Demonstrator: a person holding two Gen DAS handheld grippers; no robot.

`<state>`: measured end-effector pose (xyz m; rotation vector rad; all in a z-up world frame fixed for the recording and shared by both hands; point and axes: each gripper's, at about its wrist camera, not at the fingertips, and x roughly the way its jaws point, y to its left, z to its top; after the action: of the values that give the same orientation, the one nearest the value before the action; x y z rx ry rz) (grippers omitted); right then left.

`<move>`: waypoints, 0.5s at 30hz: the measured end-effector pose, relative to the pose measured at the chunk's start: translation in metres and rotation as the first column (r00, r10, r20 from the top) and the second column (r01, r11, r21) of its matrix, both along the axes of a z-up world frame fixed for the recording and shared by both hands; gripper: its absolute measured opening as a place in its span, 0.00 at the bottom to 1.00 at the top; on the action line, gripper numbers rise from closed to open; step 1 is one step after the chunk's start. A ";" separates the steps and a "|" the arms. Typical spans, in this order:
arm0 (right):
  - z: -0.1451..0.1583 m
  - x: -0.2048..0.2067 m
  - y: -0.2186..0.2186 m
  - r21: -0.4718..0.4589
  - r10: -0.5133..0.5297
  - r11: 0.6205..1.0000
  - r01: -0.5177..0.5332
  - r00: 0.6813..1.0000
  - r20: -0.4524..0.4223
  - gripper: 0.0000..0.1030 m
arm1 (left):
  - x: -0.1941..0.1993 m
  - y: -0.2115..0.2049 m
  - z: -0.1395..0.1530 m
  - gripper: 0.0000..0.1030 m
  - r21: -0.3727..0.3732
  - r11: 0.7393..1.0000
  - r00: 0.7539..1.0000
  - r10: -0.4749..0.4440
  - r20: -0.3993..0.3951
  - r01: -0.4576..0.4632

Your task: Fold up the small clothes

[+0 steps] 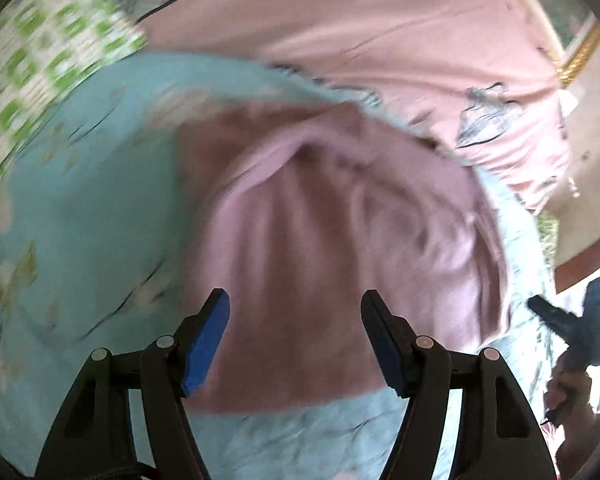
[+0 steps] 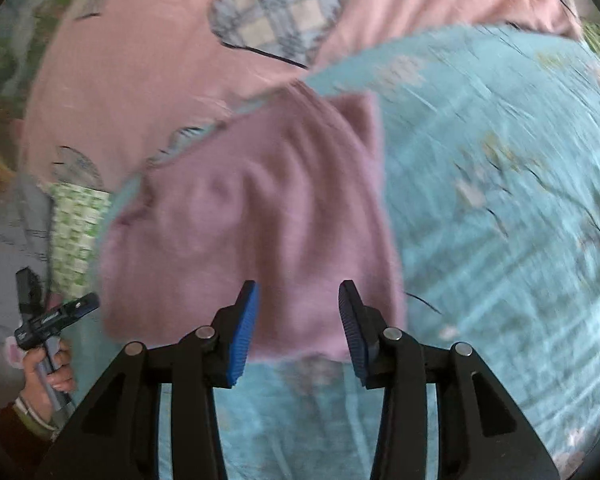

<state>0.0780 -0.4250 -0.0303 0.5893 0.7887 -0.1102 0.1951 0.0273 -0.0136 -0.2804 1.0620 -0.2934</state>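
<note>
one mauve garment (image 2: pixel 252 216) on blue floral bedcover (image 2: pixel 500 200), pink sheet (image 2: pixel 140 60) beyond

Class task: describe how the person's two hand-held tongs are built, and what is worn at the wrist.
Both the left tongs and right tongs have black plastic frames, silver rivets and ribbed blue pads. A braided cable runs beneath the left frame. The hand wears a pale bracelet and dark red sleeve.

Small garment (image 1: pixel 340 240) lying crumpled on a floral sheet (image 1: pixel 80 220). Behind both, a quilt with patches (image 1: pixel 400 40); checked cloth (image 1: pixel 40 52) at far left. Left gripper (image 1: pixel 296 340) poised above garment's near edge, right gripper (image 2: pixel 298 328) likewise, nothing between fingers (image 2: pixel 242 332).
</note>
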 end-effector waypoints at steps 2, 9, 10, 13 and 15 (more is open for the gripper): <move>-0.001 0.011 0.006 0.031 0.020 0.999 -0.020 1.000 0.010 0.42 | 0.025 -0.021 -0.001 0.67 -0.021 0.999 0.999 -0.037 -0.003 0.037; -0.018 0.037 0.023 0.117 0.038 0.992 -0.037 0.999 -0.012 0.42 | 0.116 -0.048 -0.026 0.67 0.008 1.000 0.999 -0.027 -0.018 0.027; -0.019 0.038 0.025 0.123 0.043 0.992 -0.041 0.999 -0.015 0.42 | 0.130 -0.044 -0.024 0.67 0.014 1.000 1.000 -0.013 -0.003 0.013; -0.020 0.039 0.026 0.116 0.058 0.992 -0.055 0.998 -0.020 0.42 | 0.156 -0.023 -0.003 0.67 -0.015 0.996 0.995 0.085 0.055 -0.085; -0.022 0.041 0.024 0.106 0.063 0.993 -0.061 0.998 -0.022 0.43 | 0.163 -0.007 0.005 0.69 -0.026 0.988 0.986 0.152 0.073 -0.151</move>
<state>0.1186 -0.4009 -0.0526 0.6633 0.8400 -0.0191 0.3580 0.0198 -0.0090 -0.3644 0.9585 -0.1769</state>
